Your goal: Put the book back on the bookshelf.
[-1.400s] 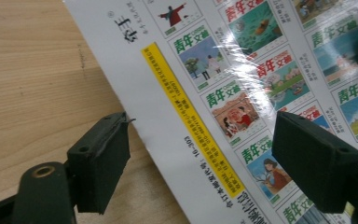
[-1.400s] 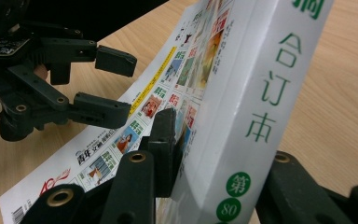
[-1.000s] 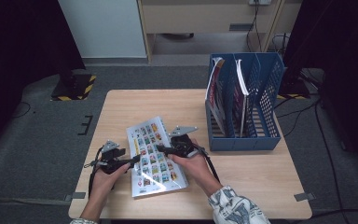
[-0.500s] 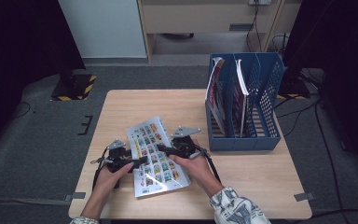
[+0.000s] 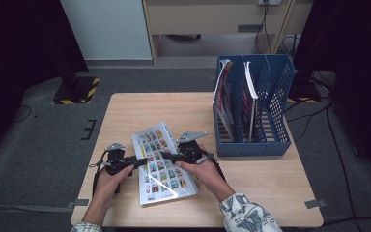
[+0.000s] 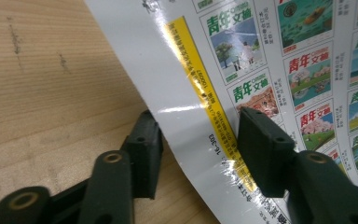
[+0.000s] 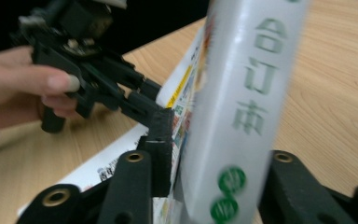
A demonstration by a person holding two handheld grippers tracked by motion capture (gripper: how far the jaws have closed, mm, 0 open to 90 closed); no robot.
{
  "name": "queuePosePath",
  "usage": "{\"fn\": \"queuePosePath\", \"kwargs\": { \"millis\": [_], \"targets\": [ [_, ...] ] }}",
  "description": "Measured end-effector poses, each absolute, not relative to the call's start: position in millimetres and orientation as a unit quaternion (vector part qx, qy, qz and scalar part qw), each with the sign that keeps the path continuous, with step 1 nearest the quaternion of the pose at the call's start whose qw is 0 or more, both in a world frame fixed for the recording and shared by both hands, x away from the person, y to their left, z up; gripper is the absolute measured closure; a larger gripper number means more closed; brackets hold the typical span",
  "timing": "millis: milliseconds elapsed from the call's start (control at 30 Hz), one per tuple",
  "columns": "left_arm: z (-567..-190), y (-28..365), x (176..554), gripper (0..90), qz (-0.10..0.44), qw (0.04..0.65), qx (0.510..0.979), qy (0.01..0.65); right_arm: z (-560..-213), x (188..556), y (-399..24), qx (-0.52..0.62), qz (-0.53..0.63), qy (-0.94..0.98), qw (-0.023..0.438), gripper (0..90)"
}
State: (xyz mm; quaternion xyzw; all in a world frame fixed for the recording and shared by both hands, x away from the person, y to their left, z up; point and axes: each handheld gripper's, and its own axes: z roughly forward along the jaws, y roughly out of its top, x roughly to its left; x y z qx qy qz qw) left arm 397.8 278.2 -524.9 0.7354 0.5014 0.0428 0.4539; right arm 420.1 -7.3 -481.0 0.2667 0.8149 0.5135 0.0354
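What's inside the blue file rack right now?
The blue file rack holds two upright magazines: a red-covered magazine in its left slot and a white-edged magazine in the middle. The right slot looks empty; the rack's wall hides the slot bottoms.

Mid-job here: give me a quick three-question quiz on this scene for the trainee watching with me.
1. True or false: the magazine is already filed in the blue file rack.
2. Which gripper has the magazine's thick spine between its jaws? A. left gripper B. right gripper
3. In the left gripper view, where do the two jaws stand relative to the cover's edge?

Key
1. False: it lies on the wooden table, left of the rack.
2. B
3. They straddle it: one over the bare wood just outside the edge, the other on the printed cover. The jaws have just been closing, with the edge between them.
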Motion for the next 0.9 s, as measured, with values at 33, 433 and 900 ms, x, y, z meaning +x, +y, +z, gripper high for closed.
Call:
{"fn": "queuePosePath", "kwargs": {
  "millis": [33,433,900],
  "targets": [
    [-524.3,277.2,397.3,54.7,0.045,0.452,0.738,0.498,-481.5,419.9,-5.9,0.265,0.507,0.819,0.040,62.3],
    [-513.3,276.5,393.3,62.5,0.064,0.459,0.736,0.493,-481.7,420.9,-4.9,0.279,0.493,0.822,0.058,69.6],
    [-498.7,275.1,390.2,69.1,0.097,0.467,0.736,0.480,-470.9,415.8,-9.3,0.249,0.521,0.812,0.087,69.3]
  ]
}}
